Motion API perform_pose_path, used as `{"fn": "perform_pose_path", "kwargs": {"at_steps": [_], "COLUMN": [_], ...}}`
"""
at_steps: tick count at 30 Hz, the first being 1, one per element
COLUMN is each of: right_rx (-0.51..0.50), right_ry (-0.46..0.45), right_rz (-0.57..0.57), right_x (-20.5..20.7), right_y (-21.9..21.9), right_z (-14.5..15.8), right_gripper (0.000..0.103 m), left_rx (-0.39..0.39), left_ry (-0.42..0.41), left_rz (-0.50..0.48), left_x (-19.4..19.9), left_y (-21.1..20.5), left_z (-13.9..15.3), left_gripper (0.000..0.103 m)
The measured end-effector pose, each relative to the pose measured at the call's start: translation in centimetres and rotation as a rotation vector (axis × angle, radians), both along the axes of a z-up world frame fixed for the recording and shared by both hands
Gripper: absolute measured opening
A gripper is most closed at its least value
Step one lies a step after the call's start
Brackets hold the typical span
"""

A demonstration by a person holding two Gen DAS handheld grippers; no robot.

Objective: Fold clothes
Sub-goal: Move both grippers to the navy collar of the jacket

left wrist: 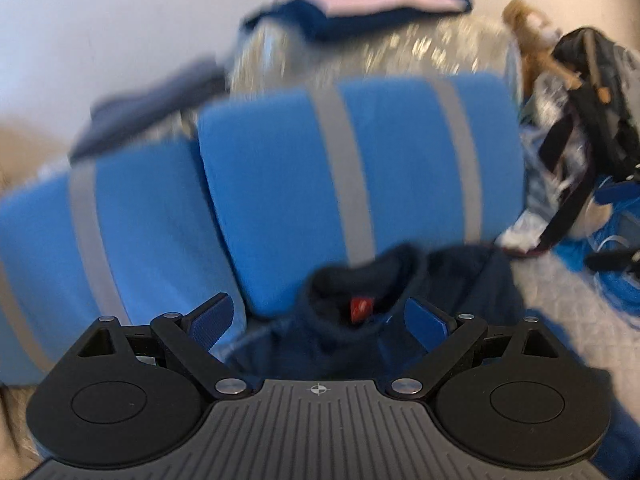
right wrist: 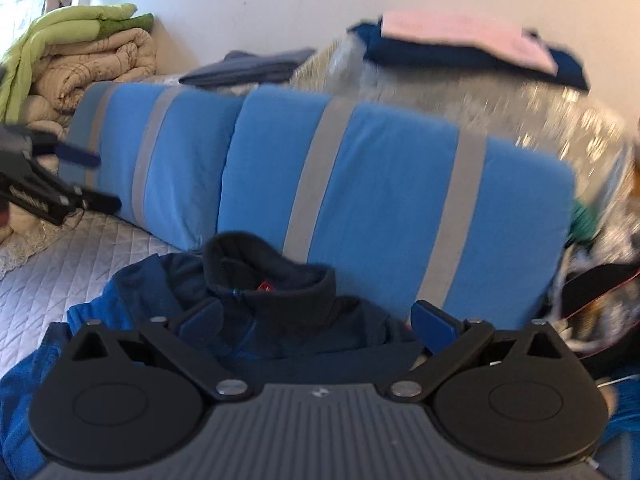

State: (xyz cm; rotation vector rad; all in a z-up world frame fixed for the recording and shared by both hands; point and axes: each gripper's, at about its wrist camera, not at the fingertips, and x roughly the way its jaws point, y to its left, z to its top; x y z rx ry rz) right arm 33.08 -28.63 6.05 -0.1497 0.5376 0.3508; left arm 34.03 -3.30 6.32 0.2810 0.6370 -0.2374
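Left tool [left wrist: 320,320]: we hold it spread, empty, over the jacket [left wrist: 360,344]
Right tool [right wrist: 316,320]: spread, empty
Jacket: on the bed [right wrist: 60,280], collar [right wrist: 272,268] against the cushion [right wrist: 380,200]
Room: bare quilt on our left

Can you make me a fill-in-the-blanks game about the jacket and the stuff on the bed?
1. The tag inside the jacket collar is ____.
2. The blue cushions have ____ stripes.
3. On top of the navy clothes lies something ____.
4. Both grippers, left and right, have their fingers ____.

Missing words: red; grey; pink; open
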Motion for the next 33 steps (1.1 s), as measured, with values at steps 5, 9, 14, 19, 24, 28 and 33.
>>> {"fn": "perform_pose_path", "kwargs": {"at_steps": [5,9,14,19,24,28,33], "right_rx": [0.084,0.120,0.202,0.208,0.123,0.012,-0.051], "right_ry": [0.077,0.132,0.210,0.274,0.326,0.362,0.322], "right_rz": [-0.028,-0.026,-0.059,-0.121,-0.144,-0.152,-0.128], "right_x": [5.5,10.0,15.5,20.3,23.5,24.9,23.7], "right_y": [-1.2,-0.6,0.3,1.8,4.1,5.9,6.2], "right_z": [-4.3,-6.9,-9.3,-11.2,-12.8,-14.4,-14.8], "right_gripper": [0.103,0.103,0.101,0.092,0.078,0.030,0.009], "left_rx": [-0.023,-0.056,-0.101,-0.079,-0.022,-0.002,-0.080], "left_ry": [0.070,0.124,0.185,0.226,0.279,0.343,0.300], "left_rz": [0.048,0.088,0.103,0.113,0.164,0.179,0.176], "left_x": [5.4,9.0,12.5,15.1,17.4,18.1,17.0], "left_y": [1.6,2.1,1.5,0.2,-0.6,-0.3,1.8], "left_z": [-5.0,-7.5,-9.3,-10.5,-11.5,-12.6,-11.4], "left_gripper": [0.093,0.093,0.093,0.092,0.062,0.027,0.011]}}
